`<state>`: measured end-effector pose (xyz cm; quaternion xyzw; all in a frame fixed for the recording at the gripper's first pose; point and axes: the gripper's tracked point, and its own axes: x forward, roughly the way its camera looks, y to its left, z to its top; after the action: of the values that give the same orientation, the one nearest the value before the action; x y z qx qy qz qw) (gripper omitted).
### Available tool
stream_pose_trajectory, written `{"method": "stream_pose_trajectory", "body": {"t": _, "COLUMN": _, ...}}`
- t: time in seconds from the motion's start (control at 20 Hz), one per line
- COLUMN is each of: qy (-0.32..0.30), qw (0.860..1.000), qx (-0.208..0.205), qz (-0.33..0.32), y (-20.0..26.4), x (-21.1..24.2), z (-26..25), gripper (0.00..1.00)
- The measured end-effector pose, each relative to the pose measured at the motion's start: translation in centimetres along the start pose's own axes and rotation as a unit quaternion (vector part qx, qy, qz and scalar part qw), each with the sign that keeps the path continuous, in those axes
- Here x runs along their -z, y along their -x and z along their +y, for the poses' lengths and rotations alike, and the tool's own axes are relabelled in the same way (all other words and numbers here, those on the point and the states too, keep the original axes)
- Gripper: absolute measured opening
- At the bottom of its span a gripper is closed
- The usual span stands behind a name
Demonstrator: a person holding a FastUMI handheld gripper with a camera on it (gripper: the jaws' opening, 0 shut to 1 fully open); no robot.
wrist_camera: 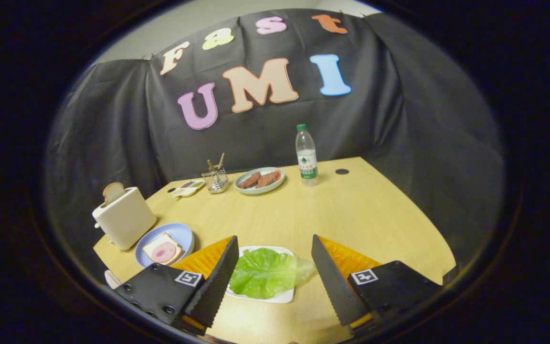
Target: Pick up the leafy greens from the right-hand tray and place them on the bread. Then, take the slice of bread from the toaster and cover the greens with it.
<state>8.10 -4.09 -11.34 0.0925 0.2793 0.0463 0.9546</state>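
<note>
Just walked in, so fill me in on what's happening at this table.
A person is making a sandwich with a handheld gripper. Its jaws stand open over the leafy greens on their white tray, touching nothing yet. To the left, the blue plate holds bread topped with a pink slice of meat. Behind it, another bread slice sticks up from the toaster. Nothing has been moved yet.

Gripper (pixel 275 267) fingers spread wide, leafy greens (pixel 268 273) between them on white tray (pixel 282 297), untouched, toaster (pixel 124 217) beyond holding bread slice (pixel 113 192)
</note>
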Motion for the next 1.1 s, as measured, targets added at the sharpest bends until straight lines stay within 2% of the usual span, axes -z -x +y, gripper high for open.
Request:
{"method": "stream_pose_trajectory", "body": {"t": 0.35, "qy": -0.058, "qw": 0.991, "qx": 0.031, "qz": 0.113, "y": -3.5, "x": 3.7, "z": -4.9, "gripper": 0.96}}
{"method": "stream_pose_trajectory", "body": {"t": 0.5, "qy": -0.084, "qw": 0.985, "qx": 0.029, "qz": 0.151, "y": -4.4, "x": 5.9, "z": -5.4, "gripper": 0.95}}
{"method": "stream_pose_trajectory", "body": {"t": 0.9, "qy": -0.097, "qw": 0.979, "qx": 0.026, "qz": 0.179, "y": -6.2, "x": 8.1, "z": -5.6, "gripper": 0.93}}
{"method": "stream_pose_trajectory", "body": {"t": 1.1, "qy": -0.095, "qw": 0.976, "qx": 0.021, "qz": 0.194, "y": -6.8, "x": 9.1, "z": -4.9, "gripper": 0.76}}
